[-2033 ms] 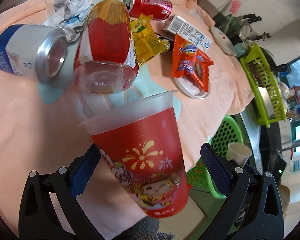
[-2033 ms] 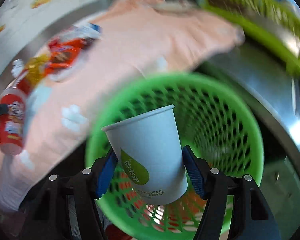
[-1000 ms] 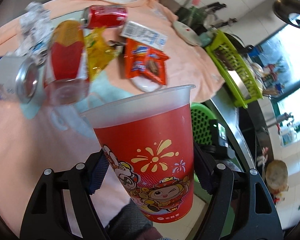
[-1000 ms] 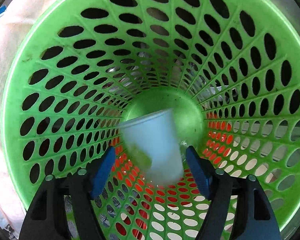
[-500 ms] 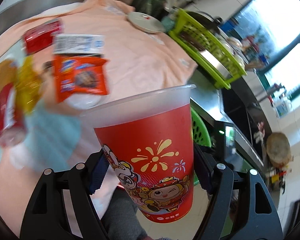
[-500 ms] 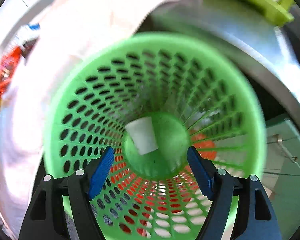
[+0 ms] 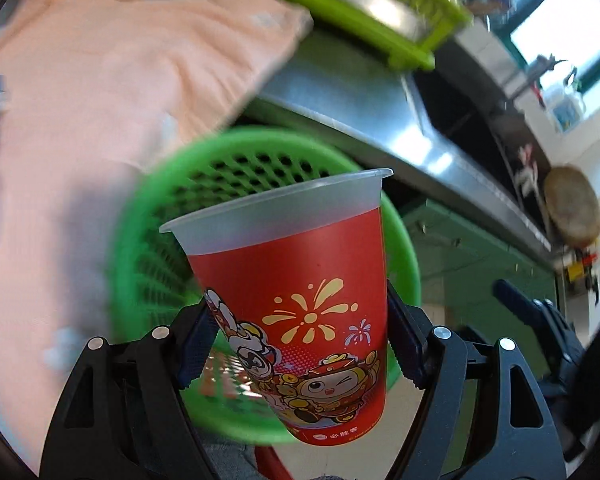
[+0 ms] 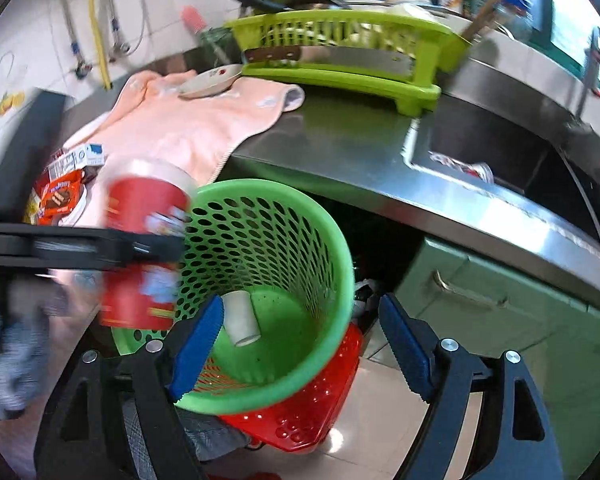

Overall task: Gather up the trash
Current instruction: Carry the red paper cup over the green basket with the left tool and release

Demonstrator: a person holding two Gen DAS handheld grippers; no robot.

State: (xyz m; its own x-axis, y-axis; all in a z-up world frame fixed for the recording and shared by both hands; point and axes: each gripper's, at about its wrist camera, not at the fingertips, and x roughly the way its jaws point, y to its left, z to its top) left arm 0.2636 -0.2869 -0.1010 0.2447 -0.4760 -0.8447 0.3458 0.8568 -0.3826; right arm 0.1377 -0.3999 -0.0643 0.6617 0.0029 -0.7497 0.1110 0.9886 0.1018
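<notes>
Left wrist view: the left claw [image 7: 300, 344] is clamping the red plastic cup [image 7: 296, 300] by its lower wall, both blue pads pressing on it, mouth tilted up and forward.
Cup position: it is hanging over the near rim of the green trash basket [image 7: 136, 248], probably so it falls inside once let go.
Right wrist view: the right claw [image 8: 300, 344] is opening its jaws with nothing between them, pointing down into the green trash basket [image 8: 332, 240].
Basket contents: a white paper cup [image 8: 241, 317] is lying on its side on the basket floor.
Basket placement: it is standing on the floor against the steel table [image 8: 340, 140], below the edge, apparently for easy dropping.
Remaining trash: an orange snack wrapper [image 8: 62, 196] and a small carton [image 8: 78, 160] are lying on the peach towel [image 8: 188, 120], waiting to be collected.
</notes>
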